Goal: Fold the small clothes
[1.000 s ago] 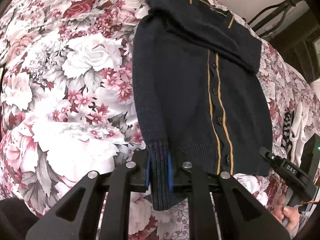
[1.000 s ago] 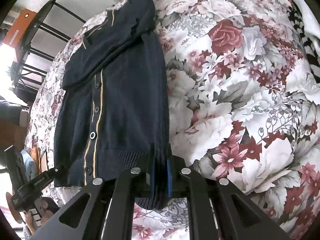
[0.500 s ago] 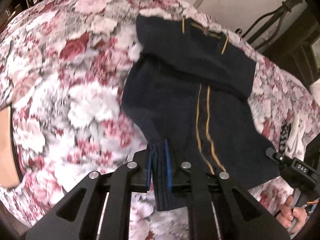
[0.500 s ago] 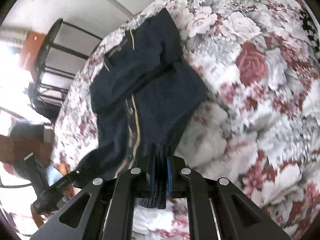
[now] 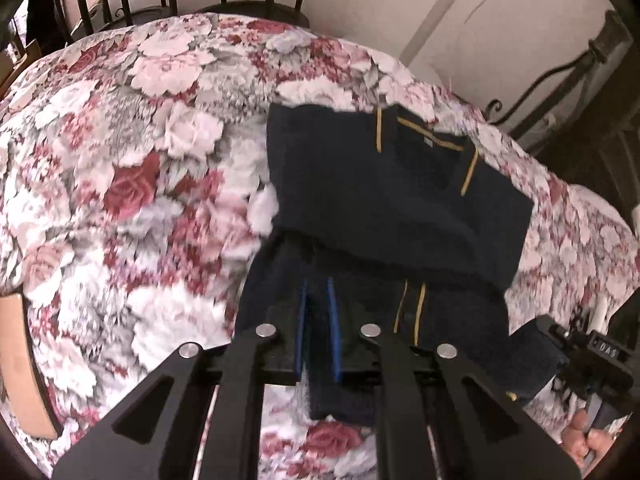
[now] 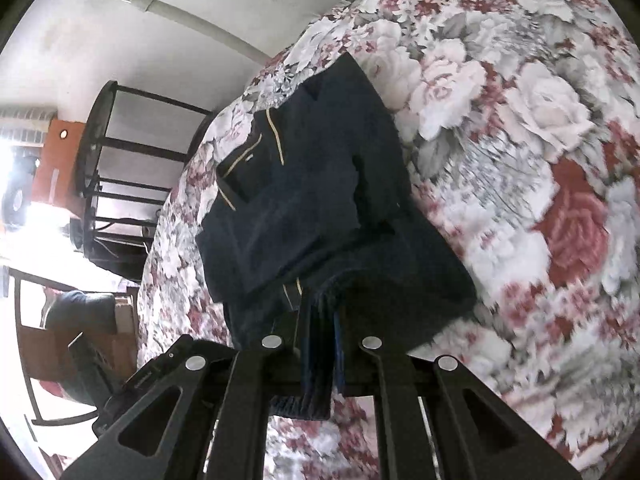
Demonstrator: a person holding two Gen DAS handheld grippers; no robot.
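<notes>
Both grippers, left (image 5: 319,320) and right (image 6: 319,344), pitched steeply down, each clamped on cardigan (image 5: 384,208) hem, collar ahead.

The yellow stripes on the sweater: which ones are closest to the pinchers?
The two straight stripes down the button front of the cardigan, beside the left gripper. The other stripes edge the far collar.

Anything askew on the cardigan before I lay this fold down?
Nothing stands out. The navy cardigan is lifted evenly by its hem, left tool and right tool each clamped on ribbing, sleeve folded across the chest.
</notes>
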